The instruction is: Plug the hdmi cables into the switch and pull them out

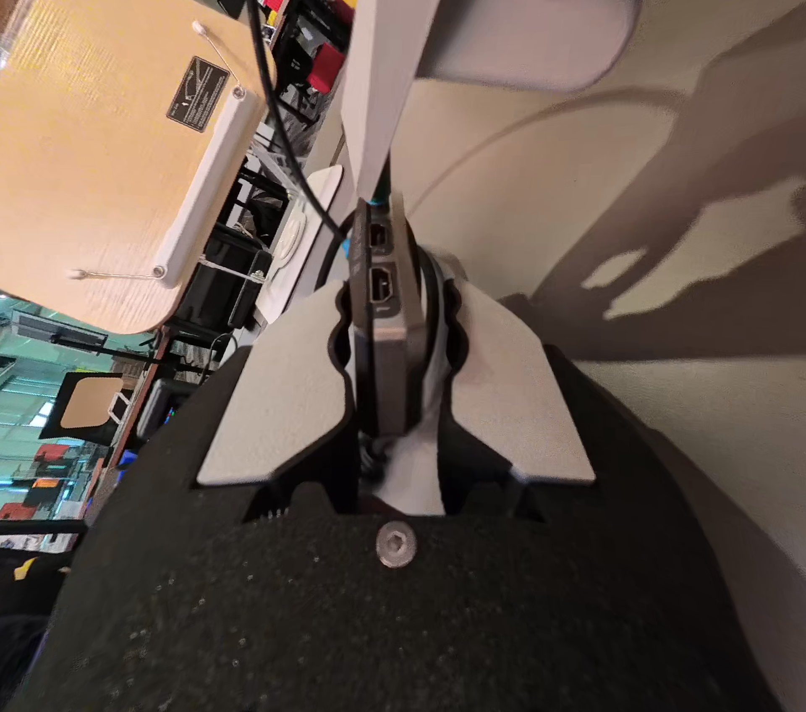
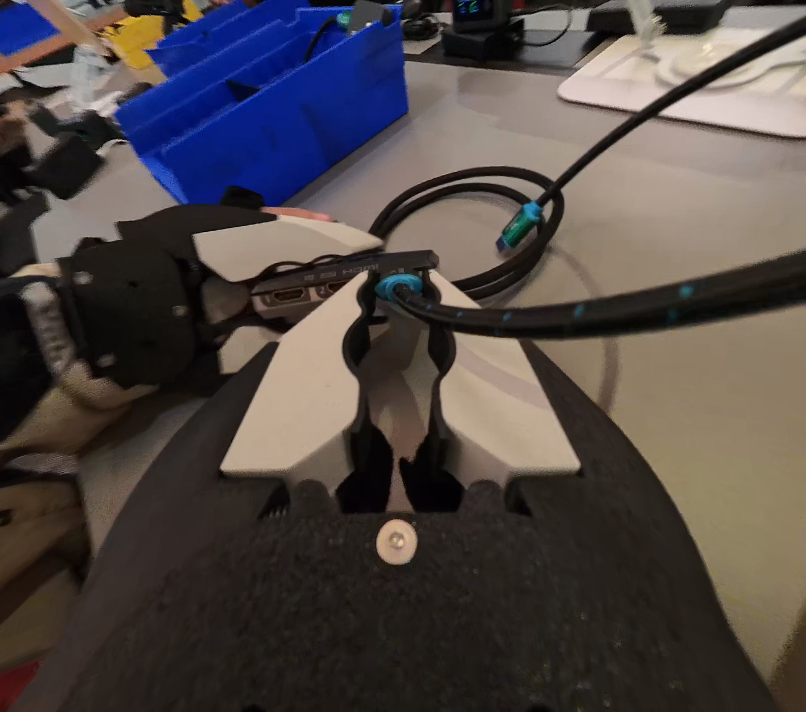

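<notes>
My left gripper (image 1: 394,298) is shut on the dark HDMI switch (image 1: 392,342) and holds it edge-on. Two empty ports (image 1: 383,285) face the camera. In the right wrist view the switch (image 2: 349,268) sits between the left gripper's white fingers (image 2: 283,242). My right gripper (image 2: 399,283) is shut on a teal-collared HDMI plug (image 2: 399,287) pressed against the switch's right end. How deep the plug sits is hidden. Its black braided cable (image 2: 610,309) runs off right. A second teal plug (image 2: 519,228) lies free on a cable coil (image 2: 458,185).
A blue divided bin (image 2: 270,115) stands on the grey table (image 2: 676,246) at the far left. A white lamp base (image 2: 698,89) is at the far right, with a small black device (image 2: 479,2) behind. A person in dark clothes stands beyond the bin. A wooden board (image 1: 109,146) is nearby. One gripper's finger ends stand about 4 centimeters off the other's.
</notes>
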Motion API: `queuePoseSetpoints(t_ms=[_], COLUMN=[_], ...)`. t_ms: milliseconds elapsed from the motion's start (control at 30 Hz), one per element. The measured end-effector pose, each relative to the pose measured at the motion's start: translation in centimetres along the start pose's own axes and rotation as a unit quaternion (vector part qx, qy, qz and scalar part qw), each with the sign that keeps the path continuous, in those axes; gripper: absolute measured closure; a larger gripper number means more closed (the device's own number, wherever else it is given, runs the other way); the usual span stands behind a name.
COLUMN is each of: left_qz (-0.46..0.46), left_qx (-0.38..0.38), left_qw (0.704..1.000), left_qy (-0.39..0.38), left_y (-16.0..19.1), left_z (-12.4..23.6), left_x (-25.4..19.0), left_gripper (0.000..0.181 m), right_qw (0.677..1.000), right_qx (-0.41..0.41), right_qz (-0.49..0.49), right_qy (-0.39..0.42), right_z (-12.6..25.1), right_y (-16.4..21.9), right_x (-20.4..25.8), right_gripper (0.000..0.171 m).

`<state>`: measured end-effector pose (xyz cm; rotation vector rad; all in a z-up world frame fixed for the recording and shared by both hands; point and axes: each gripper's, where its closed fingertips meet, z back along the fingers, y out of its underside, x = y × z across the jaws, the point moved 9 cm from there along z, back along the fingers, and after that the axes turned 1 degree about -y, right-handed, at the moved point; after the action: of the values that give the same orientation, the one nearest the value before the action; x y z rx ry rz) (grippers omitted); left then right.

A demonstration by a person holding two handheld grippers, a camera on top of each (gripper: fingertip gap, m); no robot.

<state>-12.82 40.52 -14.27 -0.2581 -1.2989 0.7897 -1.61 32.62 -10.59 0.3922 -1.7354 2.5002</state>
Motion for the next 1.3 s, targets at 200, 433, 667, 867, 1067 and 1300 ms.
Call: queuePoseSetpoints(t_ms=[200,433,667,867,1067,1300], left_qz=[-0.005,-0.006,0.037,0.066,0.07,0.057], left_qx=[0.026,0.071,0.153,0.107,0.088,0.094], left_qw=[0.999,0.996,0.983,0.987,0.989,0.99], left_qy=[-0.037,-0.044,-0.094,-0.101,-0.099,-0.087], left_y=[-1.8,-1.4,3.6,3.0,2.7,2.8], left_z=[0.2,-0.6,-1.7,-0.7,-0.2,-0.4], left_x=[-0.3,0.3,4.1,4.8,4.4,3.7], left_gripper=[0.145,0.159,0.159,0.159,0.159,0.159], right_qw=[0.999,0.999,0.996,1.0,0.997,0.999], right_qx=[0.011,0.017,-0.065,-0.022,0.014,-0.009], right_qz=[0.02,0.021,0.009,0.001,0.057,0.023], right_qy=[0.022,0.017,0.058,0.001,-0.047,-0.029], right_z=[-0.4,-0.8,2.7,4.6,10.0,18.2], right_y=[0.2,0.4,-1.8,-3.5,-8.3,-9.6], right_x=[0.4,1.0,-0.1,-0.8,0.5,0.4], right_gripper=[0.151,0.151,0.151,0.151,0.151,0.152])
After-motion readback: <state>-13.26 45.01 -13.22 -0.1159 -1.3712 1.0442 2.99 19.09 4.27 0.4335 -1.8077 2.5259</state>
